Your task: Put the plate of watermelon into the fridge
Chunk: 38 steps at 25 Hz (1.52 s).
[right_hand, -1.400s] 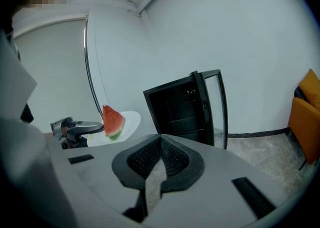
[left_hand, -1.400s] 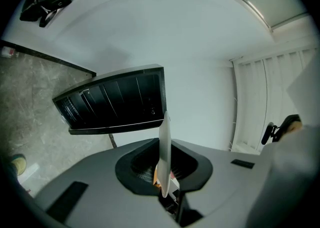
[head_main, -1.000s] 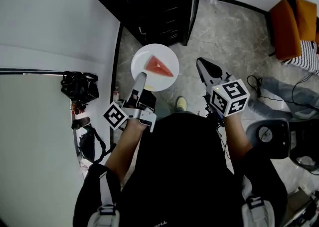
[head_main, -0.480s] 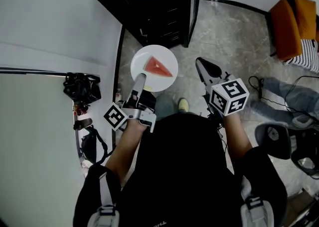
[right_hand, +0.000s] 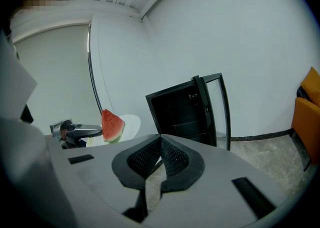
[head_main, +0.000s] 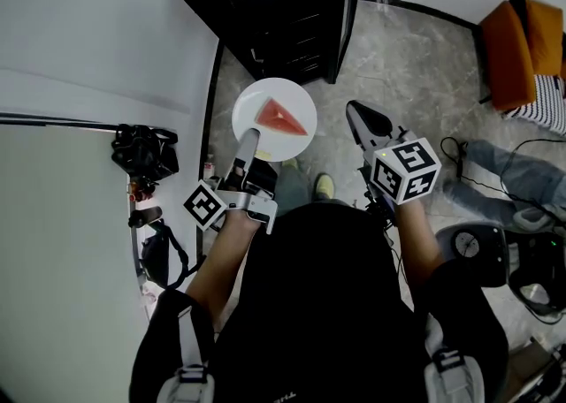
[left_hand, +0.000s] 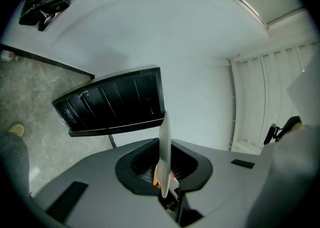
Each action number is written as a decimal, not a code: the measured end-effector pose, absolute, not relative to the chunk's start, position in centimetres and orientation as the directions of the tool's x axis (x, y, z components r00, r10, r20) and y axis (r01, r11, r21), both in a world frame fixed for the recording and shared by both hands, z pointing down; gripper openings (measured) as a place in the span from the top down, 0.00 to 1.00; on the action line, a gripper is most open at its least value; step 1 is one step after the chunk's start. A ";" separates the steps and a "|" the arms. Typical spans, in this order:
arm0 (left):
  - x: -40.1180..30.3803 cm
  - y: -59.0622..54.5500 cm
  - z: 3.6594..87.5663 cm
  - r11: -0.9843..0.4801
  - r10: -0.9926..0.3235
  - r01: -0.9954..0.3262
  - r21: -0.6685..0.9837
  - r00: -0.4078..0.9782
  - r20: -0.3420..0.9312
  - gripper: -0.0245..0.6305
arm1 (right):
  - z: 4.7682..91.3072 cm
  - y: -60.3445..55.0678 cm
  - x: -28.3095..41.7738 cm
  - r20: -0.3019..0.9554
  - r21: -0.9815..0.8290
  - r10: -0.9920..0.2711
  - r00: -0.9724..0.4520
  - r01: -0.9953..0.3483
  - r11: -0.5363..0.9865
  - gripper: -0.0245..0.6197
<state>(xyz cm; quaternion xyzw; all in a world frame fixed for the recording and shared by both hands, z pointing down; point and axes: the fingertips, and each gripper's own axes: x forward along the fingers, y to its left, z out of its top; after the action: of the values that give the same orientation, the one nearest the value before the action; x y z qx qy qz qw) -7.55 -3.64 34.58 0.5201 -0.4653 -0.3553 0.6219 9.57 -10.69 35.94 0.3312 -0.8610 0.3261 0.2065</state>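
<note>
Presently the plate is in the air, carried roughly level in front of the fridge, with one wedge of watermelon lying near its middle. It is not yet inside the cabinet; the plate's far rim is near the fridge's open front but short of it.

The left gripper has the plate by its near rim. In the left gripper view the jaws are drawn almost together on the thin edge of the plate, which stands between them and runs forward toward the fridge. The grip is on one side only, so the plate's weight hangs out beyond the jaws.

The right gripper is held just beside the plate, apart from it, its jaws closed tip to tip with nothing between them. It takes no part in the carry.

The fridge door stands open on the right of the cabinet. The interior is dark; shelf lines show, but which shelf is free cannot be told.

Judgement: the step in hand is the carry to the fridge, roughly midway through the task. The next move calls for reaching forward, keeping the plate level so the wedge does not slide, clearing the door edge, and setting the plate flat on a shelf before the jaws let go.
</note>
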 end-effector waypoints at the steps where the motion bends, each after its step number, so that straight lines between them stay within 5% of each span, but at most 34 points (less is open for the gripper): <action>1: -7.5 -3.7 34.6 0.205 -0.926 -0.042 0.978 0.314 0.208 0.90 | 36.0 -10.7 9.5 0.571 -0.425 -0.434 -0.697 -0.703 0.570 0.94; 38: -7.3 -3.0 36.2 0.100 -0.917 -0.092 0.991 0.377 0.128 0.90 | 37.8 -9.1 9.9 0.524 -0.377 -0.506 -0.685 -0.720 0.583 0.94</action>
<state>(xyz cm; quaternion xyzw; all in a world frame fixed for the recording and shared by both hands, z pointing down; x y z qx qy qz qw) -7.30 -3.03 36.17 0.5753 -0.4388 -0.3448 0.5980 9.91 -9.07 37.84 0.3519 -0.8706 0.2906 0.1836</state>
